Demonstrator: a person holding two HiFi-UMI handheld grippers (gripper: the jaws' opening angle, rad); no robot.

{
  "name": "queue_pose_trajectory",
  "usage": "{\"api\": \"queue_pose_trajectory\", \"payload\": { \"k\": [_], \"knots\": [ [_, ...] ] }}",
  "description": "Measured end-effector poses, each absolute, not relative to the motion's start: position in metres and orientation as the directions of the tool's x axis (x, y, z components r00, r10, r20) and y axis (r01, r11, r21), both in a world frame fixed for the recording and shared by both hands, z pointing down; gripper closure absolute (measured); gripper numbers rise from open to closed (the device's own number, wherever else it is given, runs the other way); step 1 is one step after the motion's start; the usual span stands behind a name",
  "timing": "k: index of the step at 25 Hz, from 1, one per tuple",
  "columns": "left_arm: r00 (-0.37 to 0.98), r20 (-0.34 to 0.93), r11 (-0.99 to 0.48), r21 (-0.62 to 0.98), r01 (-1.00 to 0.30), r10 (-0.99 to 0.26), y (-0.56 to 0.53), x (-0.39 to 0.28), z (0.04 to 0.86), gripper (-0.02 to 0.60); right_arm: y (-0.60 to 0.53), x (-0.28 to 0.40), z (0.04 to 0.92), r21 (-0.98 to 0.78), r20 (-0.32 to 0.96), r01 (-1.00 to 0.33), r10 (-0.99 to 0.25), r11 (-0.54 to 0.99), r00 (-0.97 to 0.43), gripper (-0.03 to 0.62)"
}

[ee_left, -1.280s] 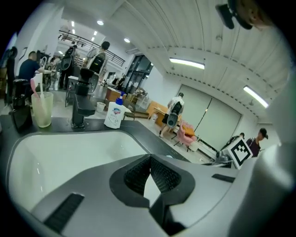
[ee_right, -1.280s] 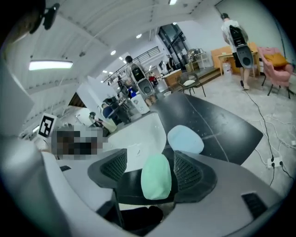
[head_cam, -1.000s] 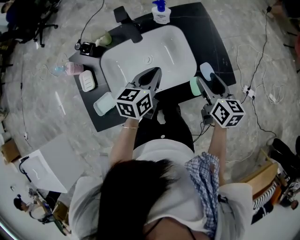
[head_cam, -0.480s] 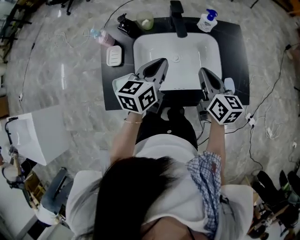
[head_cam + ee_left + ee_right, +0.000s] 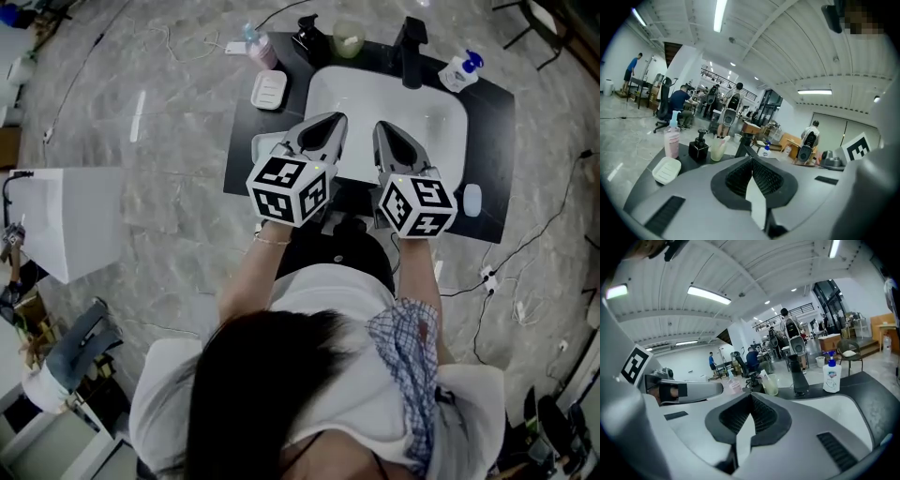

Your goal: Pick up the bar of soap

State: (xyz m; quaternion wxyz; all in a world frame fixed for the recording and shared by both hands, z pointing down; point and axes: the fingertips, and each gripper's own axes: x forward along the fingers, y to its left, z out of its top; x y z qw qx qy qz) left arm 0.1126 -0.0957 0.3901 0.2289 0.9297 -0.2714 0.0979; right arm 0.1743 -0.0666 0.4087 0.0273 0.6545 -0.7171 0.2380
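The bar of soap (image 5: 269, 89), a white rounded slab, lies at the 10 o'clock corner of the matte black desk (image 5: 246, 159), beside the glossy white basin (image 5: 394, 103). The left claw (image 5: 334, 120) is pinched together and empty. The right claw (image 5: 381, 127) has just been closing on nothing. Both hover over the basin's near rim, well apart from the soap.

left gripper (image 5: 334, 120): jaws together, apparently empty | right gripper (image 5: 382, 127): just closed, empty | both side by side
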Motion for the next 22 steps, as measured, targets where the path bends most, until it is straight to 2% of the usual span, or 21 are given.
{"api": "queue_pose_trajectory", "payload": {
  "k": [8, 22],
  "knots": [
    [0.810, 0.302, -0.738, 0.339, -0.583, -0.502, -0.090, 0.104, 0.391, 0.572, -0.063, 0.163, 0.406, -0.251, 0.372, -0.967, -0.919, 0.036, -0.130, 0.580],
    [0.809, 0.305, -0.745, 0.321, -0.584, -0.503, -0.077, 0.115, 0.393, 0.572, -0.051, 0.167, 0.406, -0.195, 0.390, -0.980, -0.915, 0.031, -0.107, 0.580]
  ]
}}
